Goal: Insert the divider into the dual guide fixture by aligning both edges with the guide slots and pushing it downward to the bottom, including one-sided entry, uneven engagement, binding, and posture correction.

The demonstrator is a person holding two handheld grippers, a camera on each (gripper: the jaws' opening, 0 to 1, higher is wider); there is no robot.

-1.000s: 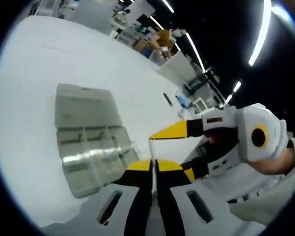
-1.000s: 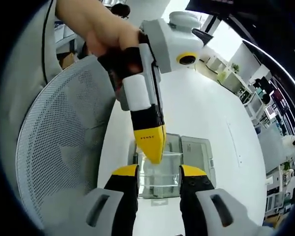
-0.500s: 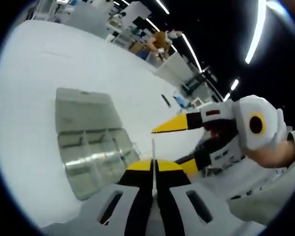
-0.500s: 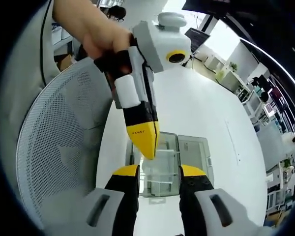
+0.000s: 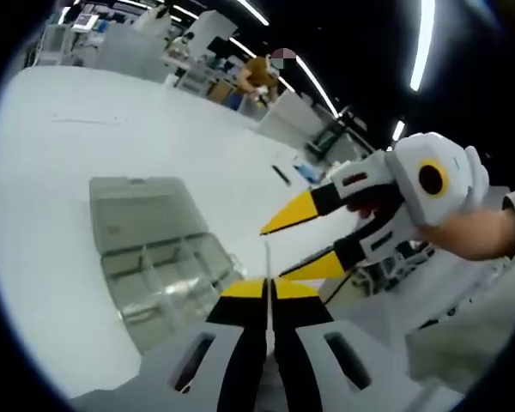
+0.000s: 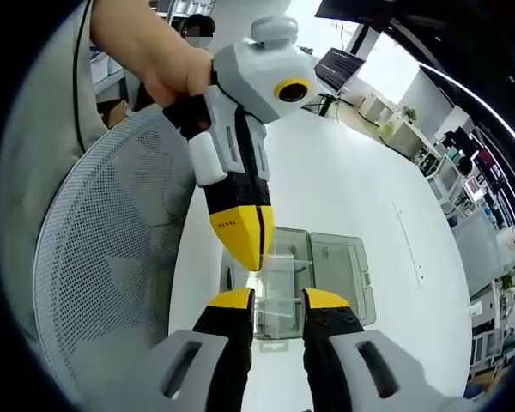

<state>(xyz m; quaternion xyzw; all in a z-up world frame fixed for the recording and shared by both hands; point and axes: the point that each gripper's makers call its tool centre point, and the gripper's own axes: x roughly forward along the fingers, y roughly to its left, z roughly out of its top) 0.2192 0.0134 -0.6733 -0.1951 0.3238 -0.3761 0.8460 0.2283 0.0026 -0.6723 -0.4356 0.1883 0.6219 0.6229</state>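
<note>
The divider [image 5: 267, 257], a thin clear sheet seen edge-on in the left gripper view, stands pinched between the pressed-together jaws of the left gripper [image 5: 269, 287], held in the air above the white table [image 5: 60, 146] and not yet in any slot. In the right gripper view it shows as a faint clear panel [image 6: 279, 279] hanging below the yellow tips of the left gripper [image 6: 249, 253]. The right gripper [image 6: 270, 300] has its jaws spread with nothing between them; seen from the left gripper view, the right gripper [image 5: 296, 245] hovers just beside the sheet's upper edge. The clear compartment box [image 5: 154, 257], which serves as the guide fixture, lies open on the table below and to the side. The risk from here is a skewed approach: held by one narrow pinch, the sheet could swing or tilt, so one edge would probably enter its groove before the other and bind. Pressing down on a jammed sheet could bend it or shove the light box across the table.
</note>
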